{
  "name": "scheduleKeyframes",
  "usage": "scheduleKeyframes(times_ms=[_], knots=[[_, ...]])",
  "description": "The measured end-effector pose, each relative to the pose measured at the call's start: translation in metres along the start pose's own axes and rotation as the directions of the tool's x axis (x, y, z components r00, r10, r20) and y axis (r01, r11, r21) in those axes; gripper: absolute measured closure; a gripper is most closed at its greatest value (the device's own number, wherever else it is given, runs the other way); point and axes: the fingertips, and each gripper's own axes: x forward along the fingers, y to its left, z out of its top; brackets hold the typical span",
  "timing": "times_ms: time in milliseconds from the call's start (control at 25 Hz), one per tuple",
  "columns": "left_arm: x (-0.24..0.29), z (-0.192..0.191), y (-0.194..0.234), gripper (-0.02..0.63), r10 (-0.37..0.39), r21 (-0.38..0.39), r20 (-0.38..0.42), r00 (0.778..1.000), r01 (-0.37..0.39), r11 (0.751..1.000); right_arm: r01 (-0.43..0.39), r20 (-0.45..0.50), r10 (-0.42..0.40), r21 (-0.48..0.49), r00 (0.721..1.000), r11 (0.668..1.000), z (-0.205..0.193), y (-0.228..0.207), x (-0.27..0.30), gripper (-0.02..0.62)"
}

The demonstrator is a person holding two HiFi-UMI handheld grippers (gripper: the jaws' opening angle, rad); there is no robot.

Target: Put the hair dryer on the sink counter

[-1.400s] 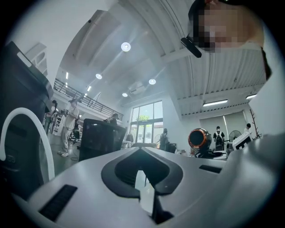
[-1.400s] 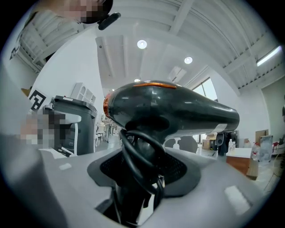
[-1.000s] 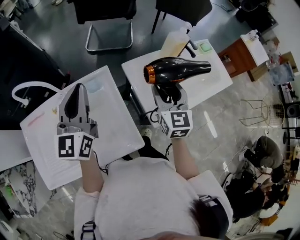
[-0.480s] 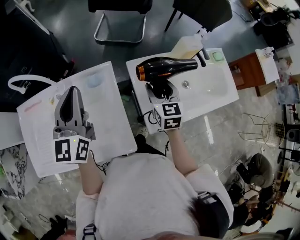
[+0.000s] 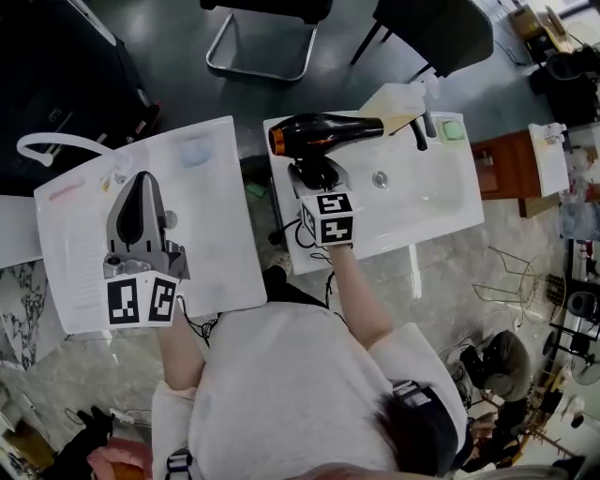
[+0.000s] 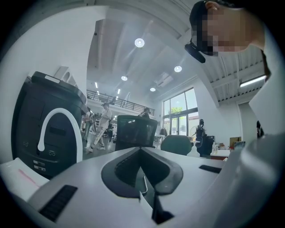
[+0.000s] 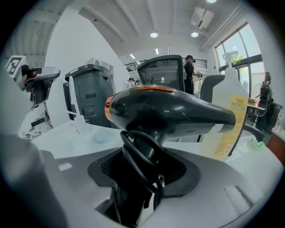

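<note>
The hair dryer (image 5: 323, 133) shows only its barrel in the head view, its handle covered by the right gripper (image 5: 317, 171) clamped on it. In the right gripper view the handle's lower end sinks out of sight between the jaws, under loops of black cord (image 7: 126, 149). There the nozzle hides the left side of the bottle (image 7: 227, 93), whose label print is too blurred to read. The head view's top edge cuts off the chrome-legged chair (image 5: 262, 9) and the dark chair (image 5: 441, 33). The distant walkers (image 6: 104, 120) at mid-left of the left gripper view are too small to make out.
</note>
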Motion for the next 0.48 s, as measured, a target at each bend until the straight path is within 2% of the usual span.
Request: scheduleKeyframes(times_ms=[480], knots=[[-0.009,-0.006,0.008,0.598,0.073,0.005,-0.015,0.997,-0.073,0.997,-0.053,-0.128,0.056,0.021,0.99,0.998,-0.032,-0.001,0.036,0.348]])
